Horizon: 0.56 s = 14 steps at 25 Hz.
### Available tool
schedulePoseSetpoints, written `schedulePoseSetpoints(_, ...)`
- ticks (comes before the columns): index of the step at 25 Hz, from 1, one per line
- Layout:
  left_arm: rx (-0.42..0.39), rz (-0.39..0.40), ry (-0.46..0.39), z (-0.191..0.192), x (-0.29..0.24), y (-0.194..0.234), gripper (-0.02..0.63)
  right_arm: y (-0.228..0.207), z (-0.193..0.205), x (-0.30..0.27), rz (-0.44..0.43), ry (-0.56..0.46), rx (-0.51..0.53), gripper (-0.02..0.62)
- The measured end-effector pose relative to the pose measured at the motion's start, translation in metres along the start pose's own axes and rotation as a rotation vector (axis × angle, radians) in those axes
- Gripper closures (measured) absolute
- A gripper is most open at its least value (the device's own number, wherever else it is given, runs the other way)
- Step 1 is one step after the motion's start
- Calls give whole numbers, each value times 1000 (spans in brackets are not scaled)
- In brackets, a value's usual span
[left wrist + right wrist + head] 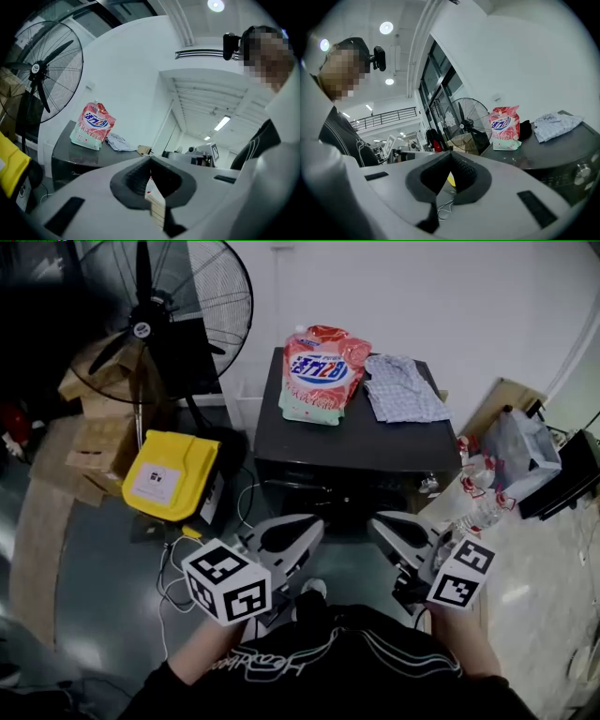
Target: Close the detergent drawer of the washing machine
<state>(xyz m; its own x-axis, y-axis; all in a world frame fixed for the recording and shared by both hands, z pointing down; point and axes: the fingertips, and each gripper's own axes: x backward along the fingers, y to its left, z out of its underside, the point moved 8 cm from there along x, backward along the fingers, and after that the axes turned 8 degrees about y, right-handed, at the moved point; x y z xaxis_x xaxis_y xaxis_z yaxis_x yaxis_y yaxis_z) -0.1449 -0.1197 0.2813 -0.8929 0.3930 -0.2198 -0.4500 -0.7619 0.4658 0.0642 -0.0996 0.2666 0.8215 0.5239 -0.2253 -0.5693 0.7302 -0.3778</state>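
Note:
The dark washing machine (375, 442) stands straight ahead, with a pink detergent bag (321, 373) and a folded checked cloth (403, 388) on its lid. Its front panel (349, 482) is in shadow, and I cannot make out the detergent drawer there. My left gripper (315, 521) and right gripper (375, 521) hover side by side close to my body, short of the machine's front. Both are shut with their tips together and nothing between them. The left gripper view shows the left gripper (150, 159) pointing towards the machine (70, 152). In the right gripper view the right gripper (451, 154) has the machine (553, 150) off to its right.
A large floor fan (155, 320) and stacked cardboard boxes (98, 442) stand to the machine's left. A yellow case (171, 474) sits on the floor beside it, with cables (173, 577) nearby. Plastic bottles (478, 502) and a bag (520, 448) crowd the right side.

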Motion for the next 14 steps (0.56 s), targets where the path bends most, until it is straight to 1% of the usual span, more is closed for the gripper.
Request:
schedulePoseSetpoints(4,-21,-10,-1,4,13,-13,583,22,4,3,-3,22,57,569)
schedulePoseSetpoints(9,-16,-25,7,11,27,-19,583,37,14,2,-9,34,53,569)
schedulePoseSetpoints(14,1,-36,-4,18,37,-16,583,42,24,-3,-10,51,44,569)
